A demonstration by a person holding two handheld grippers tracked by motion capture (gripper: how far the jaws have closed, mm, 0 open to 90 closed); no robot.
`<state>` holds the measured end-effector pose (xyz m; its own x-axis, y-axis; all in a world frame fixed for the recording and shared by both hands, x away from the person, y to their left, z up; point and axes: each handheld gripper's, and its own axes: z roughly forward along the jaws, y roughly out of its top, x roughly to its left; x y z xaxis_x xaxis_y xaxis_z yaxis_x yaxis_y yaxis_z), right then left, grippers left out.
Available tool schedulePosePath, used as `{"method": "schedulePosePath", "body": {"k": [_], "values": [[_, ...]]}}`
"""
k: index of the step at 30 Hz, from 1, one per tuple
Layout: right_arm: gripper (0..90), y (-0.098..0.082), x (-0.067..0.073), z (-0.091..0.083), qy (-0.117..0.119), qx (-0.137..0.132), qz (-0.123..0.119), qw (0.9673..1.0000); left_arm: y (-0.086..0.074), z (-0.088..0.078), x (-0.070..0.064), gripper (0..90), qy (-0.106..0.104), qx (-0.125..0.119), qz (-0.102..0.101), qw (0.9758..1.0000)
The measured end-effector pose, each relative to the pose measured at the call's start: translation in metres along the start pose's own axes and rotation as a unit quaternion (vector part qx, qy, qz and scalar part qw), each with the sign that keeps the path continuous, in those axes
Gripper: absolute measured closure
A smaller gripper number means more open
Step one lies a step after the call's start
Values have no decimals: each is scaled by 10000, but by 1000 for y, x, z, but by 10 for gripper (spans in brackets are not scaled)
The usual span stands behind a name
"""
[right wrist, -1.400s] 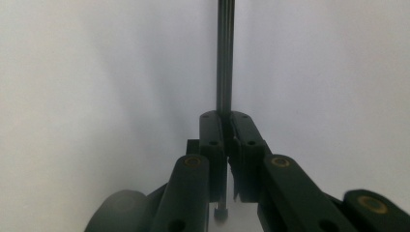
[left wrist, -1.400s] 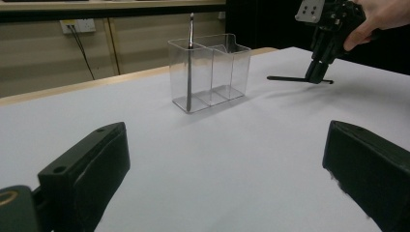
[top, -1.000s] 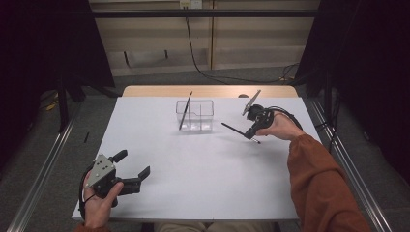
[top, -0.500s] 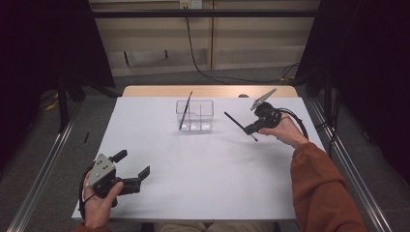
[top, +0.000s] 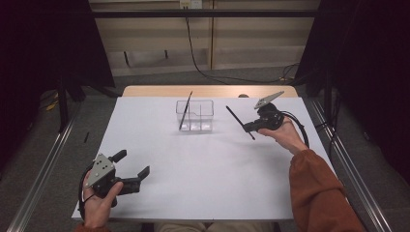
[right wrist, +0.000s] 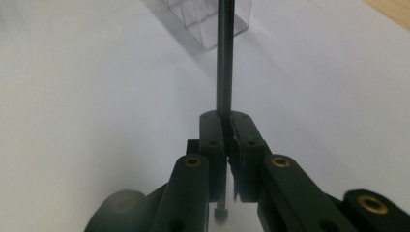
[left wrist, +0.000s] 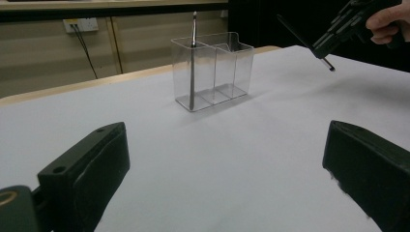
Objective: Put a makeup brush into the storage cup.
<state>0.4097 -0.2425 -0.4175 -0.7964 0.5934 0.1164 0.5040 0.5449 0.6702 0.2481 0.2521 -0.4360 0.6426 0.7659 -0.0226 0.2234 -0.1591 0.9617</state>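
A clear three-compartment holder (top: 195, 116) stands at the table's far middle. A thin black stick (top: 185, 110) leans in its left compartment. To its right, my right gripper (top: 249, 127) is held above the table, shut on a second thin black rod (top: 239, 122) that slants up and left toward the holder. In the right gripper view the rod (right wrist: 225, 58) runs straight out from the pinched jaws (right wrist: 227, 128) toward the holder (right wrist: 212, 19). My left gripper (top: 133, 162) rests at the front left, open and empty, facing the holder (left wrist: 217, 72).
The white table top (top: 208, 179) is bare between the two grippers. A wooden strip (top: 154, 91) runs along its far edge, with metal rails on the floor at both sides. A cable trails from the right gripper over the table's right side.
My right hand has shifted slightly right and turned, so the held rod's free end swung up toward the far side. The left gripper has stayed put.
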Motion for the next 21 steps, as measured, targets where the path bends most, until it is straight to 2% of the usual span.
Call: {"method": "schedulePosePath", "body": {"k": [6,11,17,21], "values": [[847,-2,6,-3,38,-262,-15,9996,0,0,0,27,20,-2,1,10000],[847,-3,12,-11,26,-621,15,9981,0,0,0,28,18,3,13,10000],[847,-8,14,-17,58,-838,93,9964,0,0,0,27,16,0,8,10000],[846,-10,19,-19,133,-867,49,9961,0,0,-1,27,-7,-15,52,10000]]}}
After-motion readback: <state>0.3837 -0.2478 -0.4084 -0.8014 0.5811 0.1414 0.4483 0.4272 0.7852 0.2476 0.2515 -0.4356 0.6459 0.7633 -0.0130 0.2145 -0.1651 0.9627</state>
